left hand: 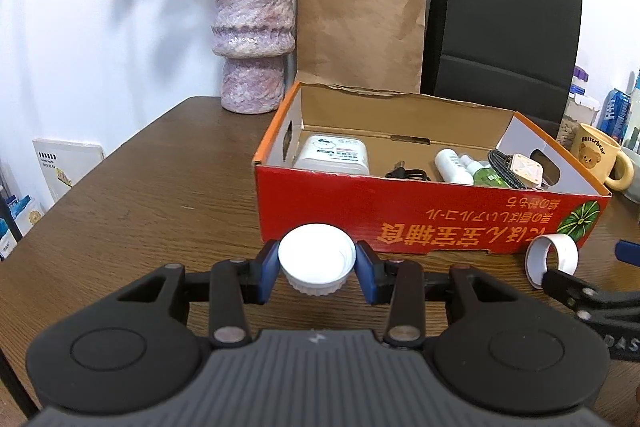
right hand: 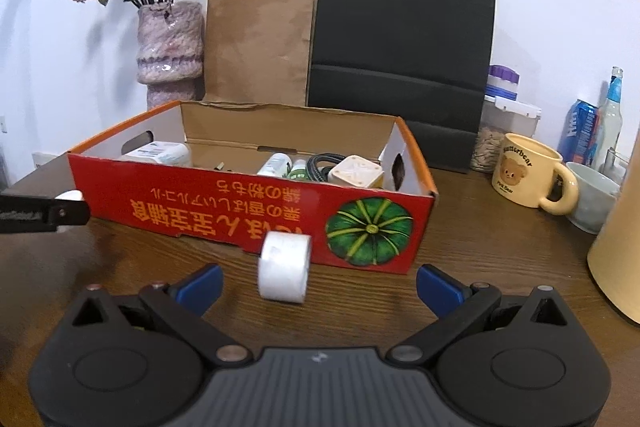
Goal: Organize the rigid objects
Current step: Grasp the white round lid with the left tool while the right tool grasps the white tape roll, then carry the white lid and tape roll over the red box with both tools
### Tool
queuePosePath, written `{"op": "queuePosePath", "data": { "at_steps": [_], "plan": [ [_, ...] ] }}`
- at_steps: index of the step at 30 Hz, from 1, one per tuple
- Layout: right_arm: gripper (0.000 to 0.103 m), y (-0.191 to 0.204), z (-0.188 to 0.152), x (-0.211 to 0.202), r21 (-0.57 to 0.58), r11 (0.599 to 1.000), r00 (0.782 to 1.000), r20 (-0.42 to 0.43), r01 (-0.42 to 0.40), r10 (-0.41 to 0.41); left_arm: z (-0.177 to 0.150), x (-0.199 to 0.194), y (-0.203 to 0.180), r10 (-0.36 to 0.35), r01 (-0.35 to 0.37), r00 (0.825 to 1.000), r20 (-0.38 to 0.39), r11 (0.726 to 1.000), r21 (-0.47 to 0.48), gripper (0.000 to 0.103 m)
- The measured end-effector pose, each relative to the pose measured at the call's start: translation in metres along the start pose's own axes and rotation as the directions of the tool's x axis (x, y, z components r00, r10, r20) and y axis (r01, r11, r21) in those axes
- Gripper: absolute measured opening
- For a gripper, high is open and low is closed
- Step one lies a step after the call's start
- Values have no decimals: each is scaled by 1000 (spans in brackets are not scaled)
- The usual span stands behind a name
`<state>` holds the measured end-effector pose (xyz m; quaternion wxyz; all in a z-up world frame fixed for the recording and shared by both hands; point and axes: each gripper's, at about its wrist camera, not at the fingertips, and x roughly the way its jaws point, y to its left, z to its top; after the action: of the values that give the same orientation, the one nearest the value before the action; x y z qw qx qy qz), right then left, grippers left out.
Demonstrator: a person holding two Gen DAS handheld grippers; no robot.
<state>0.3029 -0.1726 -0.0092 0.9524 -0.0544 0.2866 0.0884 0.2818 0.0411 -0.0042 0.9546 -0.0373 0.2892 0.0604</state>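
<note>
Right now the left gripper (left hand: pixel 316 265) is clamped on a white ribbed cap (left hand: pixel 316 259), its blue pads pressing the cap's two sides and its hollow side facing up, just in front of the near wall of the red cardboard box (left hand: pixel 400 211). That box sits on the brown wooden table (left hand: pixel 140 187) with its top open, and inside lie a white adapter (left hand: pixel 332 153) at the left end, a black cable (left hand: pixel 408 174) in the middle, and small white and green bottles (left hand: pixel 464 167) beside a beige cube (left hand: pixel 522 169) at the right end. The right gripper (right hand: pixel 318 285) has its jaws spread wide apart and holds nothing; a white tape roll (right hand: pixel 285 263) lies on its side on the table between and a little ahead of the blue fingers, near the pumpkin picture on the box front, though whether it touches the box is hard to judge from this angle. Behind the box stand a purple vase (left hand: pixel 252 39), a brown paper bag (left hand: pixel 360 27) and a black paper bag (left hand: pixel 504 27). A cream bear mug (right hand: pixel 528 175) stands to the right of the box.
</note>
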Motion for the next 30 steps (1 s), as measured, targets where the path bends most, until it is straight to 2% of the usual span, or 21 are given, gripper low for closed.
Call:
{"op": "queuePosePath", "data": {
  "at_steps": [5,8,11,13,24,30],
  "plan": [
    [88,11,5,13,7,1000,1000,-28,-13,13,0,-1,5,-1,1,1000,2,1000,5,41],
    [77,14,7,19,14,1000,999,-47,10,-10,0,0,6,-1,1,1000,2,1000,16,41],
    [53,15,6,21,27,1000,998,-64,-3,5,-1,-2,8,-5,5,1000,5,1000,20,41],
    [23,14,4,21,28,999,997,-78,-17,19,-1,-2,9,-4,3,1000,8,1000,21,41],
    [24,16,8,-7,14,999,999,11,-35,35,1,-8,8,-17,17,1000,25,1000,21,41],
    [24,16,17,-20,8,999,997,66,-42,41,6,-20,3,-31,30,997,72,999,23,41]
  ]
}}
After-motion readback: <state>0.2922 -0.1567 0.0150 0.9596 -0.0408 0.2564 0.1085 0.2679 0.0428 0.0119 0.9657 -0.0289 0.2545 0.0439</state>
